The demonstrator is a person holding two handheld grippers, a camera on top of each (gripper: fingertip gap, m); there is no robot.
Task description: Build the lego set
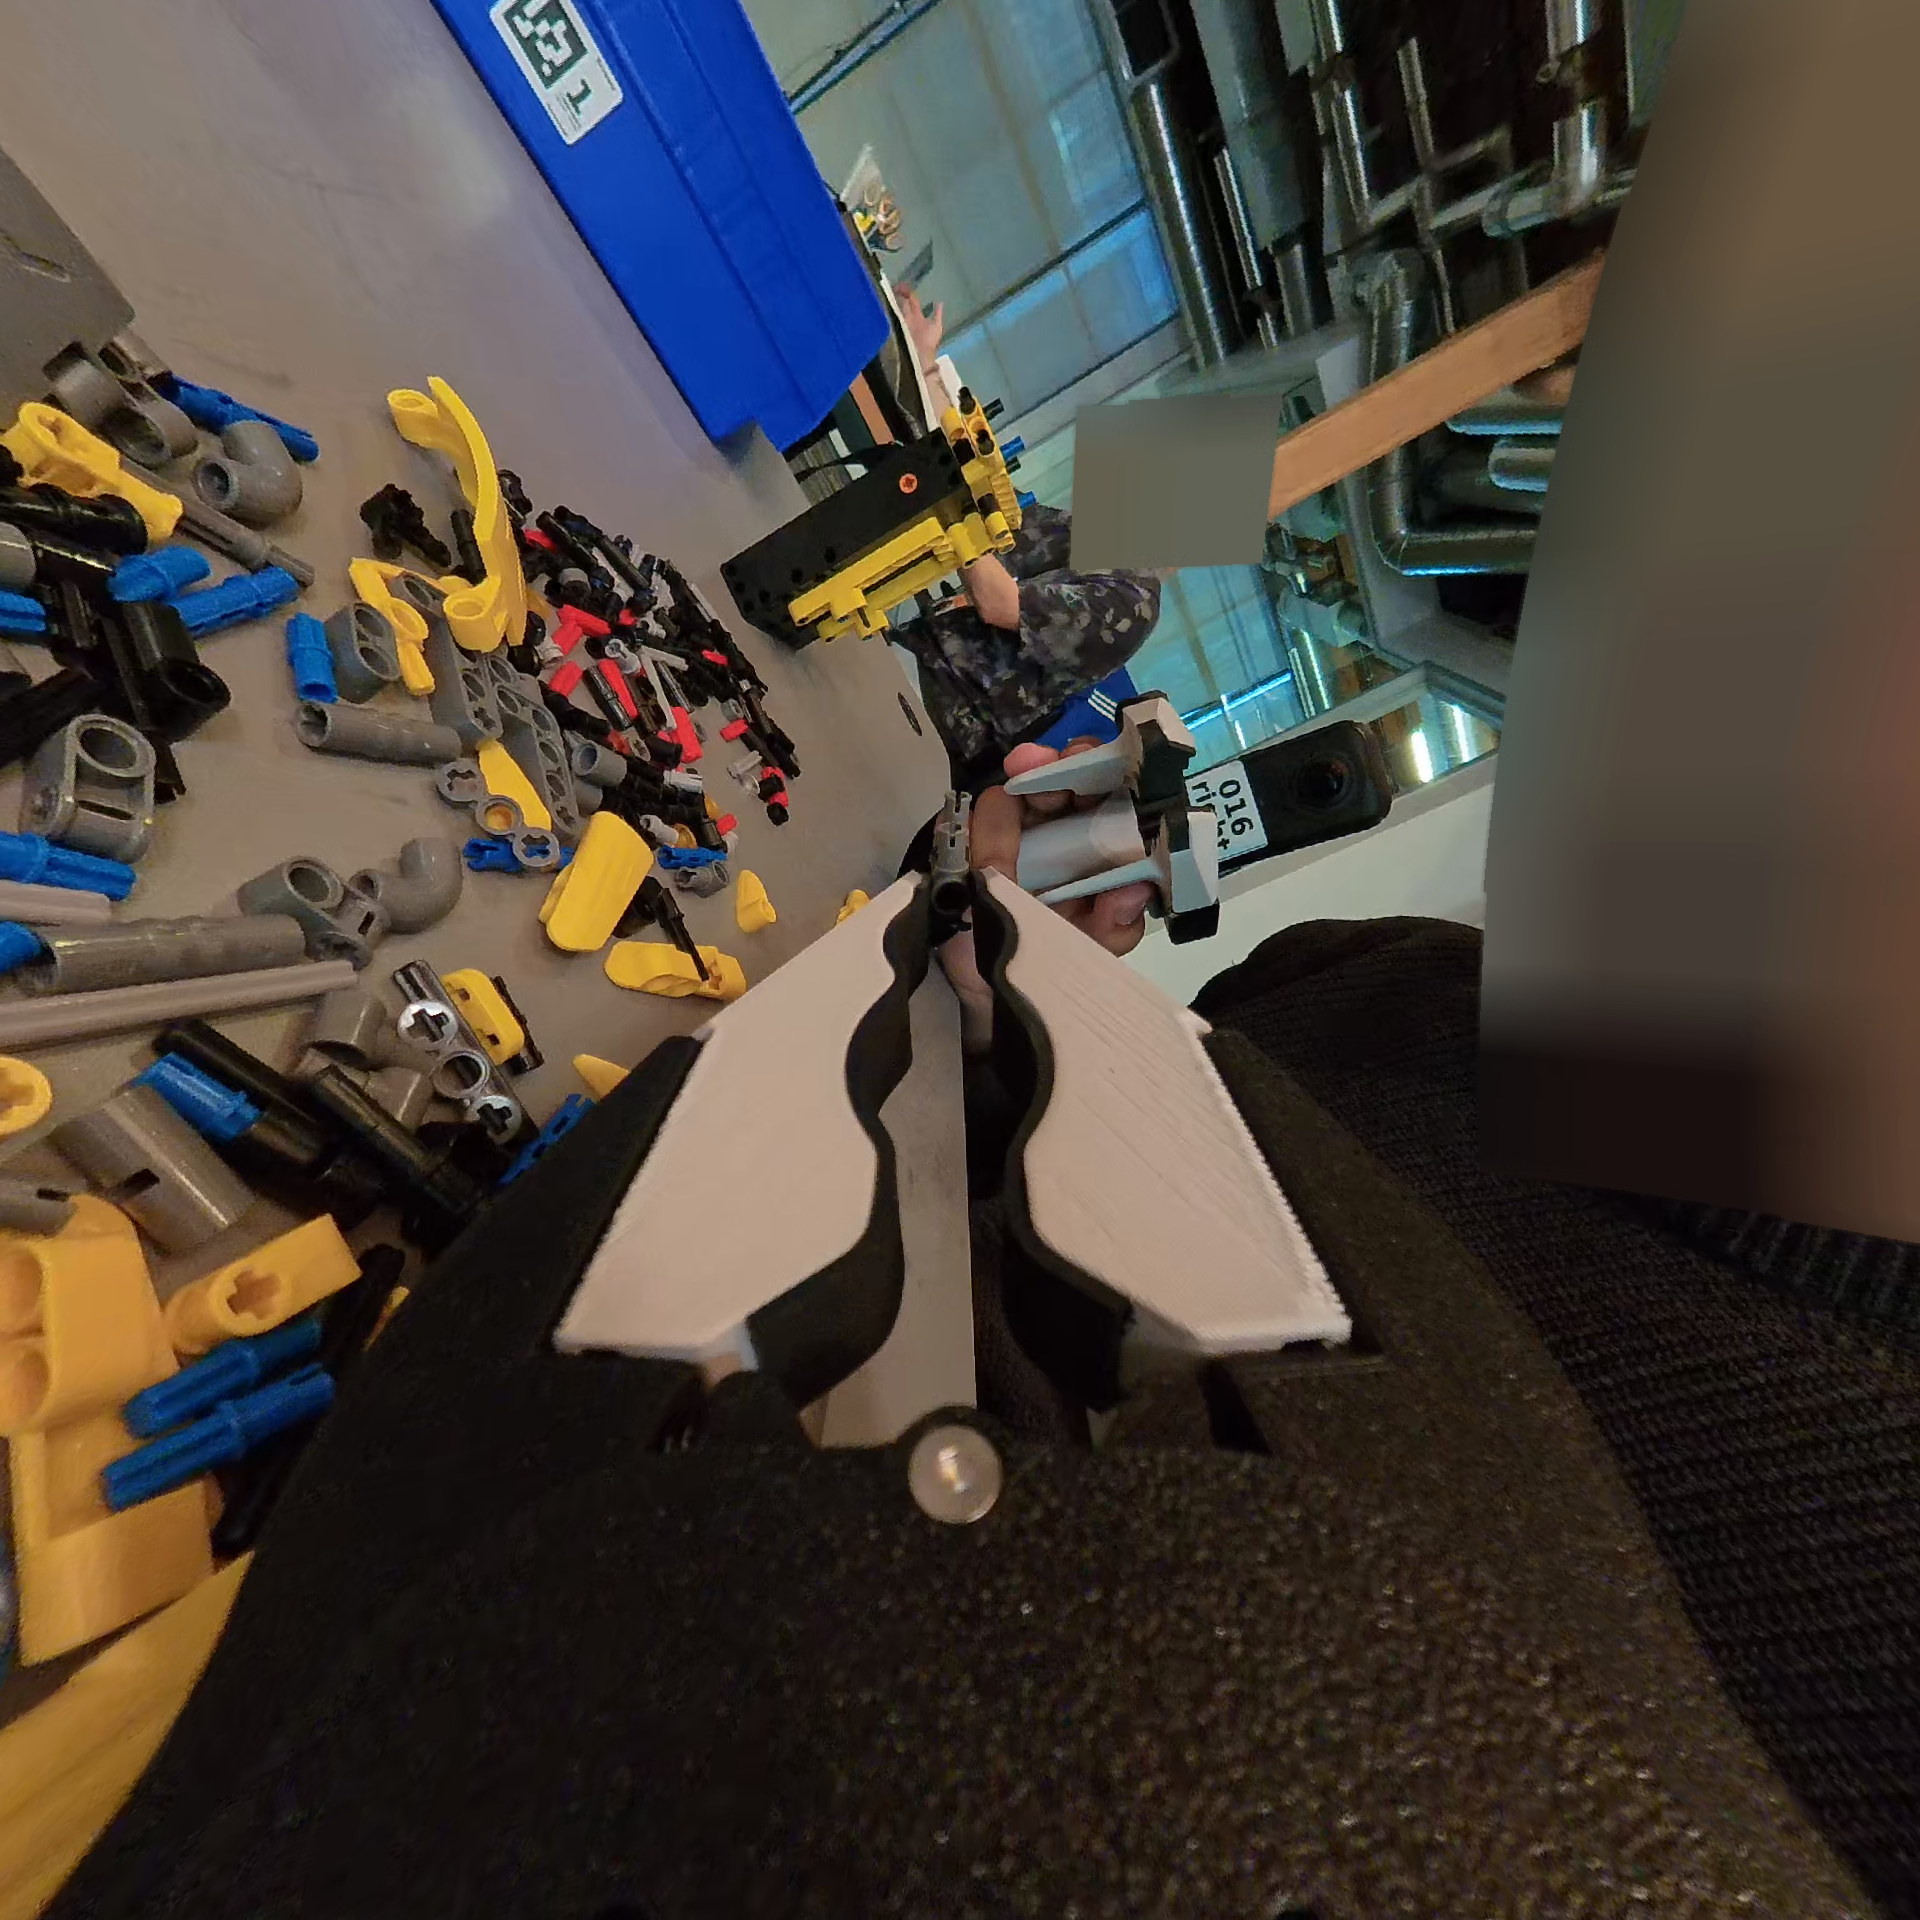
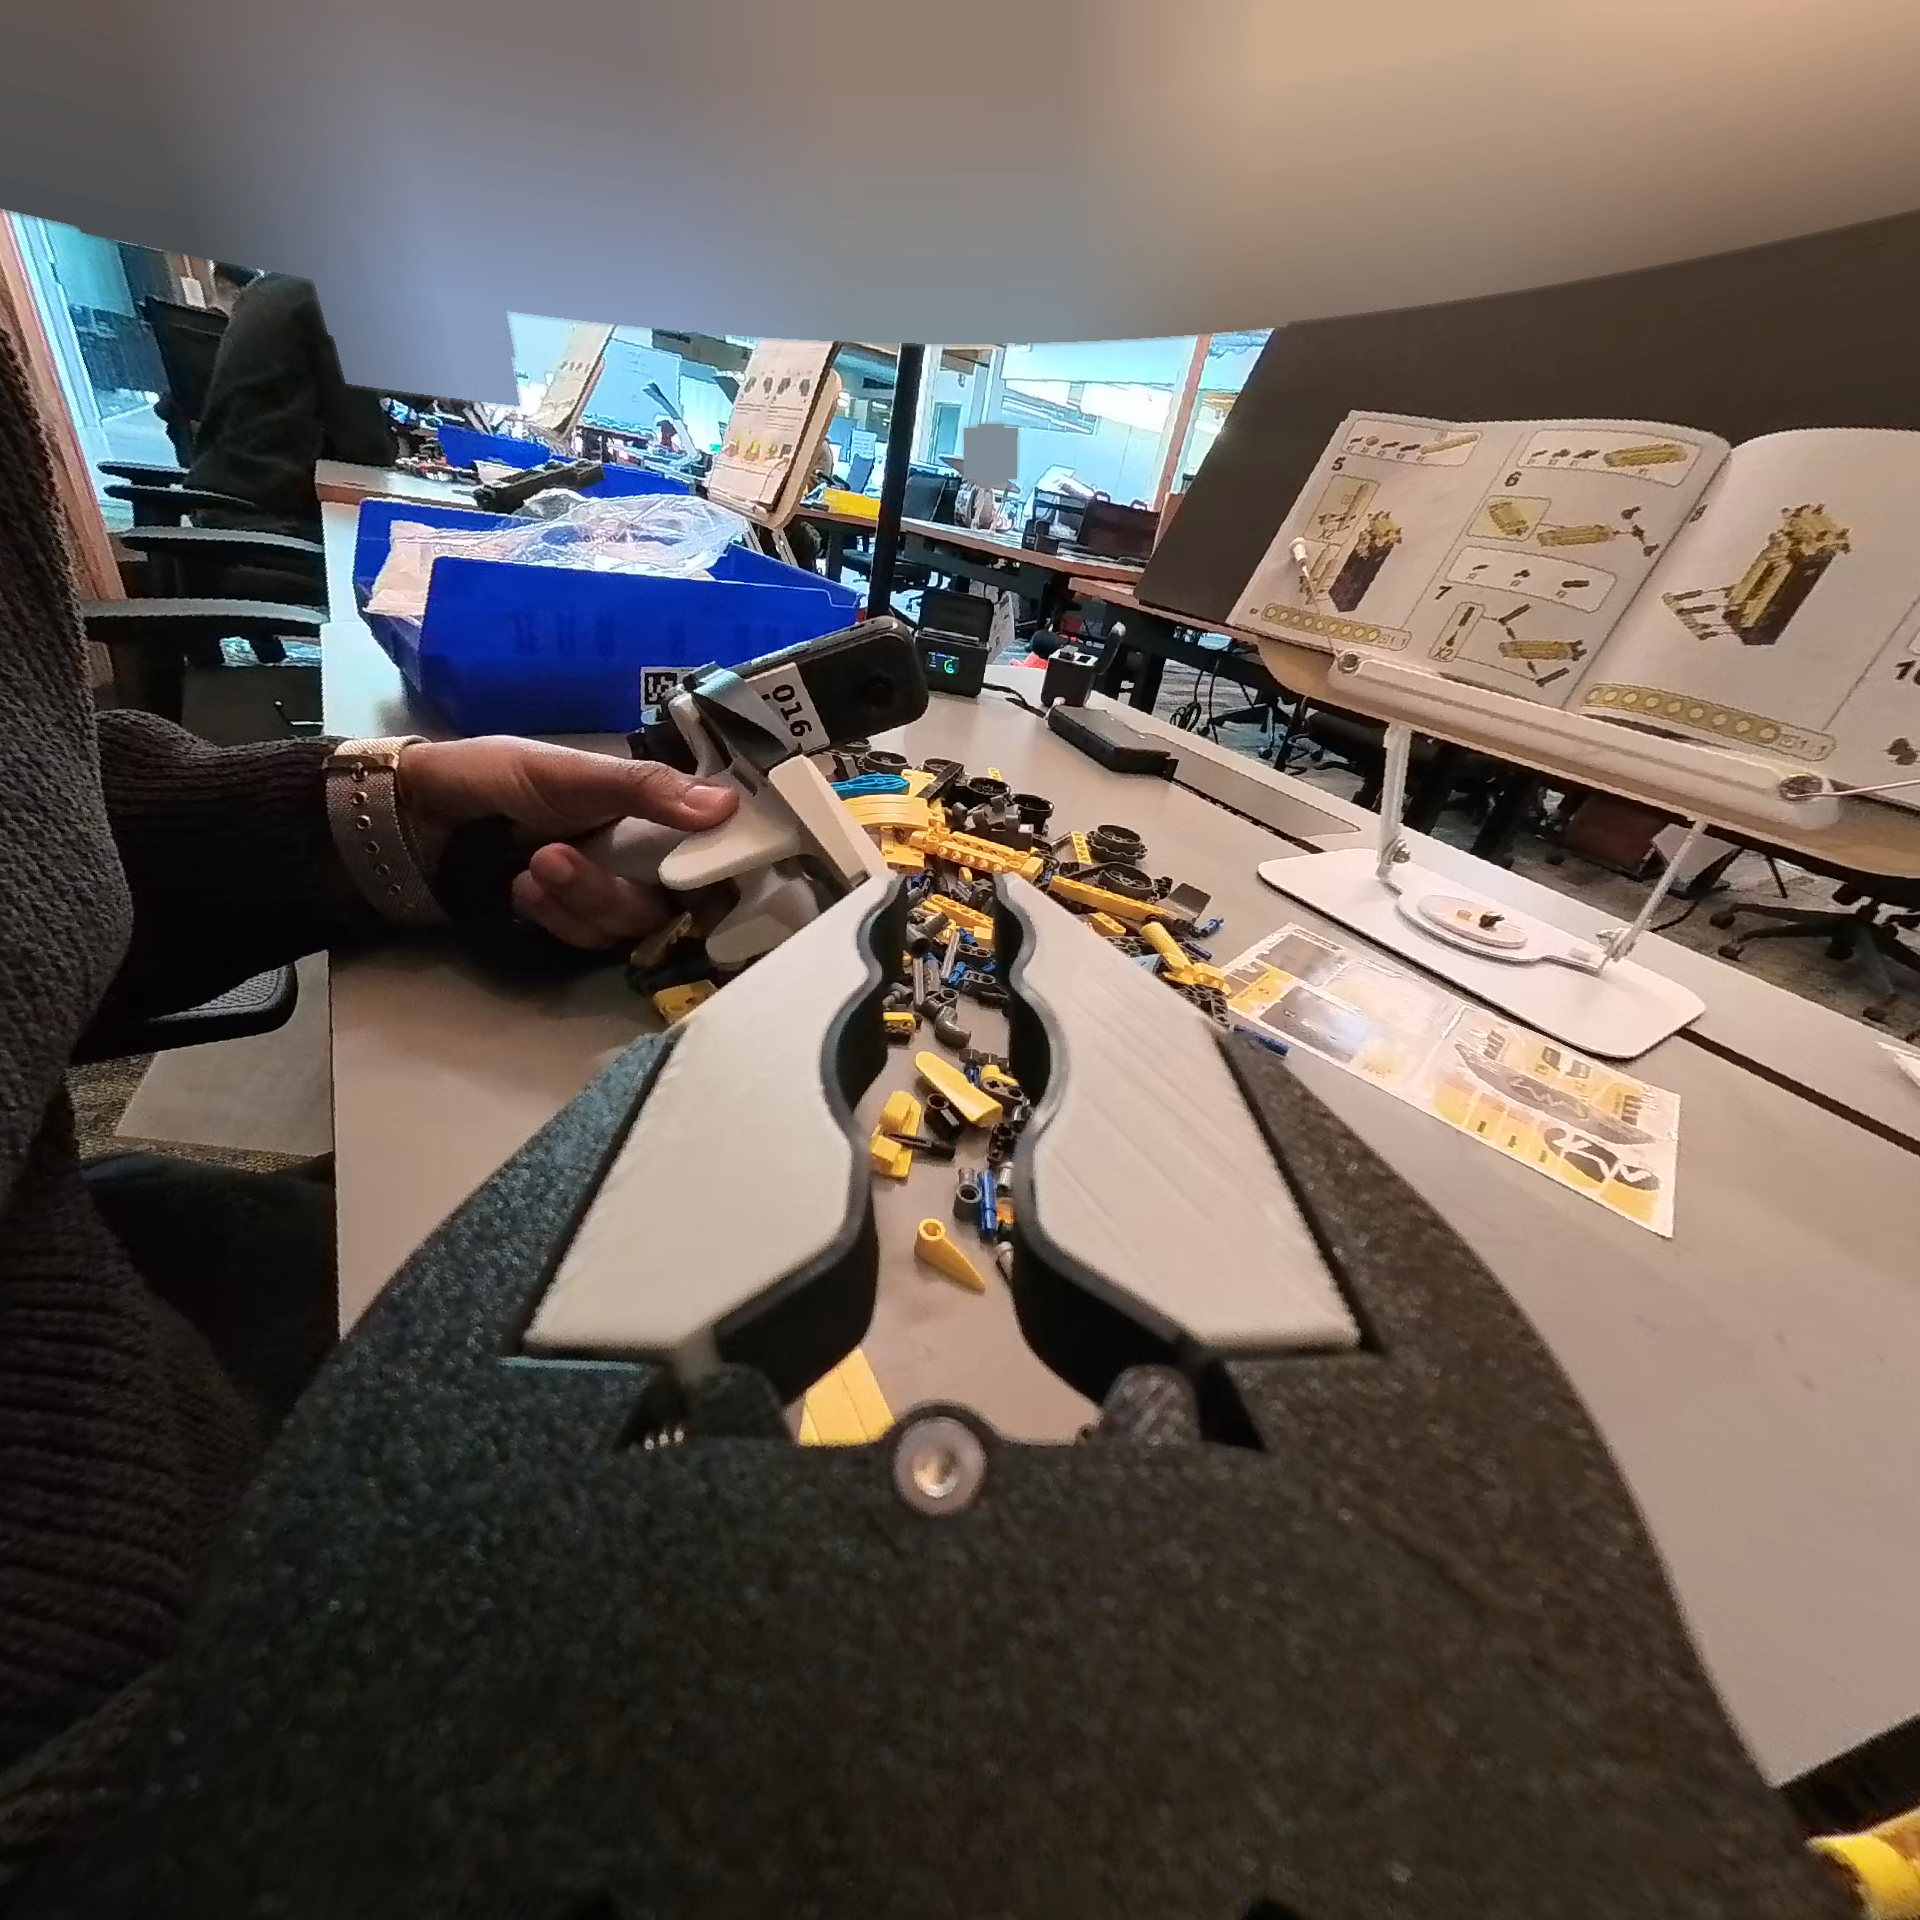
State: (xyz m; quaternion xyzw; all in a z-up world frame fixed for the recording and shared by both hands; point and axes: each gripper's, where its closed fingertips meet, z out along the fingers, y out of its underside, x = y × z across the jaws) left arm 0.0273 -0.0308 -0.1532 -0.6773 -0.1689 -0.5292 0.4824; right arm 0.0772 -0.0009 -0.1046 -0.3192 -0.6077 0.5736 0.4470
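1. The left tongs (image 1: 948, 896) were pressed almost together, pinching a small grey-and-black pin (image 1: 950, 857) at their very tips. The pin stuck out past the tips and was held in the air, off the surface (image 1: 312, 260).
2. Just beyond that pin, the person's right hand (image 1: 1049, 831) gripped the handle of the other tool, so the two tools were near each other.
3. The right tongs (image 2: 948, 896) were slightly spread and held nothing. They hovered above the loose pile of pieces (image 2: 966, 997), touching none of them.
4. Beside them, the left hand (image 2: 582, 831) held its tool tilted over the near edge of the pile.
5. A black-and-yellow assembly (image 1: 883, 540) stood on the surface beyond the pile, already joined from several beams. By my judgement it was only partly built, since many yellow, blue, grey, black and red pieces lay unsorted around it.
6. A blue bin (image 2: 582, 644) sat at the far side of the surface.
7. An open instruction booklet (image 2: 1507, 582) rested on a white stand (image 2: 1475, 935) to the right, with a sticker sheet (image 2: 1455, 1070) lying flat in front of it.
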